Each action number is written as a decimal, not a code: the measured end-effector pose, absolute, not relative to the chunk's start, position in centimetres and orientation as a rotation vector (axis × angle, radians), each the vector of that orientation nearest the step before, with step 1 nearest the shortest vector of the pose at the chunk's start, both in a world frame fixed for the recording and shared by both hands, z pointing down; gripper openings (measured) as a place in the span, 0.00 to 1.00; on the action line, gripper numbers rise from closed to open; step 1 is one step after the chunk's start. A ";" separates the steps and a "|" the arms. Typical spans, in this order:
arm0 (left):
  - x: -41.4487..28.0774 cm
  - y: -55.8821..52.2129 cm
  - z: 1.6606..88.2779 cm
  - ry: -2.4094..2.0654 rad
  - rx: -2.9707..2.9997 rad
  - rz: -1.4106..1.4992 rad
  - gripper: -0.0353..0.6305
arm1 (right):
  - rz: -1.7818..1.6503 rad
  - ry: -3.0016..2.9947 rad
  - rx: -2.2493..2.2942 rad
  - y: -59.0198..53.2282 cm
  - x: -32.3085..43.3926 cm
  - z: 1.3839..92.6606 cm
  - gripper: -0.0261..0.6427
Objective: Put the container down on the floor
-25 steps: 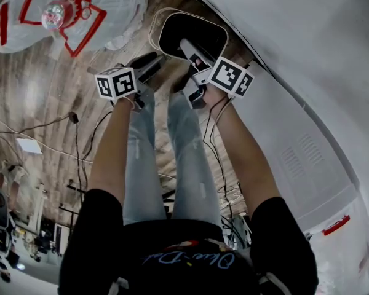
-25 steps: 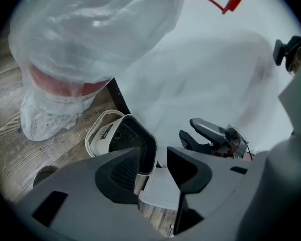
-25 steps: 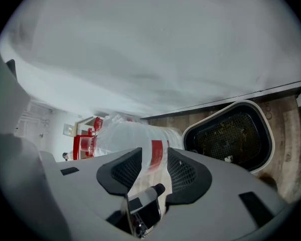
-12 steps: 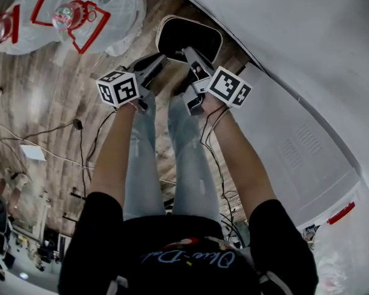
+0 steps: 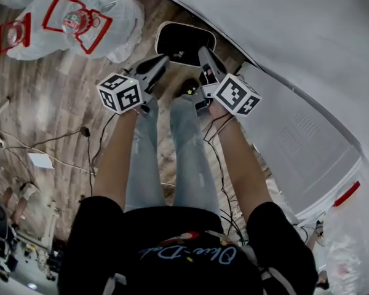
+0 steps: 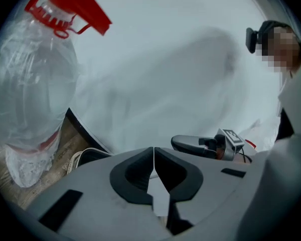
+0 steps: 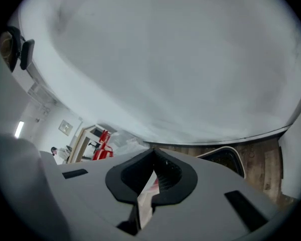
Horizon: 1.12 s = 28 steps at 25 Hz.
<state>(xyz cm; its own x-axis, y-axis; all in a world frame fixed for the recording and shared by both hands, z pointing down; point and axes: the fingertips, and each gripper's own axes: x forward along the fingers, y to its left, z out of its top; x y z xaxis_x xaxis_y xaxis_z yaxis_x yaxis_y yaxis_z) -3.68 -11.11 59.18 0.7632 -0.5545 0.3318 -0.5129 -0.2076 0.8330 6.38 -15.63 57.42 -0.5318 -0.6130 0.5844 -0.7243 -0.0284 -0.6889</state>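
- The left tongs (image 6: 154, 150) have just been closing. They are shut tight, with nothing between them.
- The right tongs (image 7: 153, 153) are shut too, and they hold nothing.
- Both tongs hang above the container (image 5: 183, 42) and do not touch it.
- The container sits flat on the wood floor (image 5: 55, 97). It is at the far end, just past the person's legs (image 5: 184, 152) and close to the white wall (image 5: 283, 35).
- So I think the putting down is done. The job now is to take the tongs away.
- To do that well, lift them straight up. Keep them off the rim, so the container does not tip or slide.
- On the far left are clear bags (image 5: 114, 5) with red handles (image 6: 80, 6). Something round, maybe a bottle top, shows inside one.
- To the right of the bags is the container. It has a pale rim and is dark inside. It looks empty, but it is too dark to be sure.
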 end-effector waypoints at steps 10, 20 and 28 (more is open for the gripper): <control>-2.6 -11.2 52.3 -0.788 1.980 0.024 0.06 | 1.487 -2.234 1.551 -15.1 7.3 50.1 0.04; -2.6 -10.8 45.6 -0.777 2.048 0.075 0.06 | 1.444 -2.257 1.617 -13.7 8.4 44.3 0.04; -1.9 -9.6 39.6 -0.777 2.133 0.108 0.06 | 1.337 -2.337 1.643 -12.6 9.2 38.3 0.04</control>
